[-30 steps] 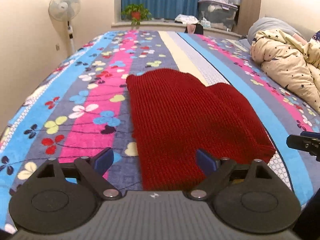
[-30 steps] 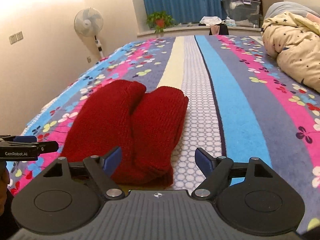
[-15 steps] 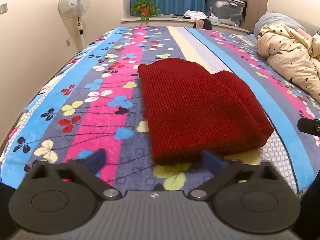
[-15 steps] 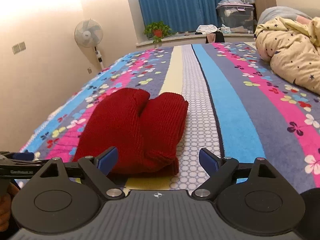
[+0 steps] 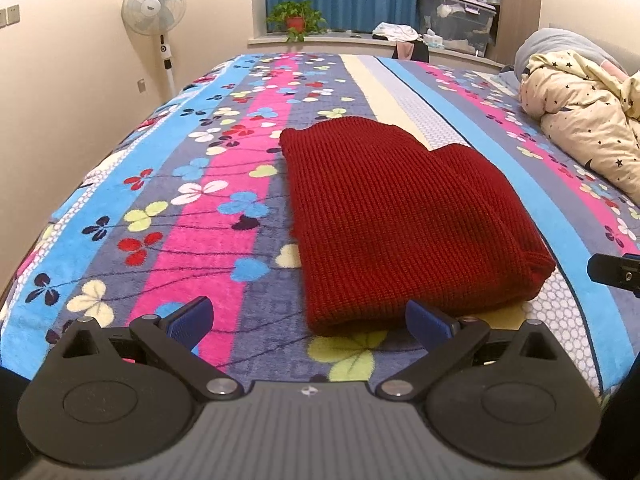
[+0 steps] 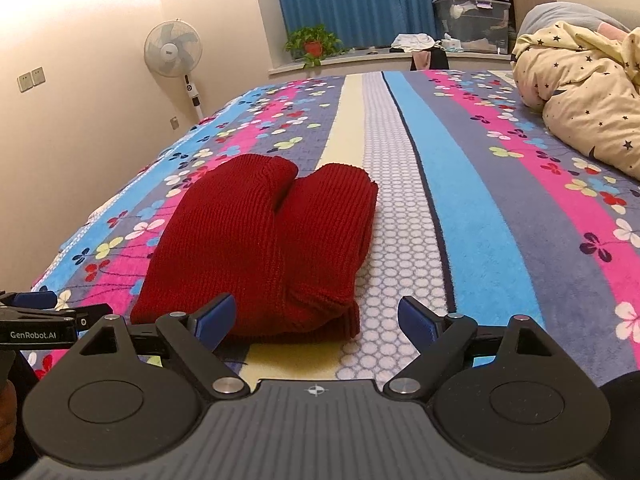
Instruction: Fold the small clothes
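left wrist view had the left gripper (image 5: 307, 322) spread wide and empty, as was the right gripper (image 6: 316, 318), the folded red knit (image 5: 396, 220) lying at twelve o'clock on the bedspread (image 5: 224, 216), where a careless regrasp might have undone its layers.

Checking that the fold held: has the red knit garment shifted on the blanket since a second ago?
No. The red knit garment lies over the same cream stripe and pink stripe of the blanket; only the cameras pulled back.
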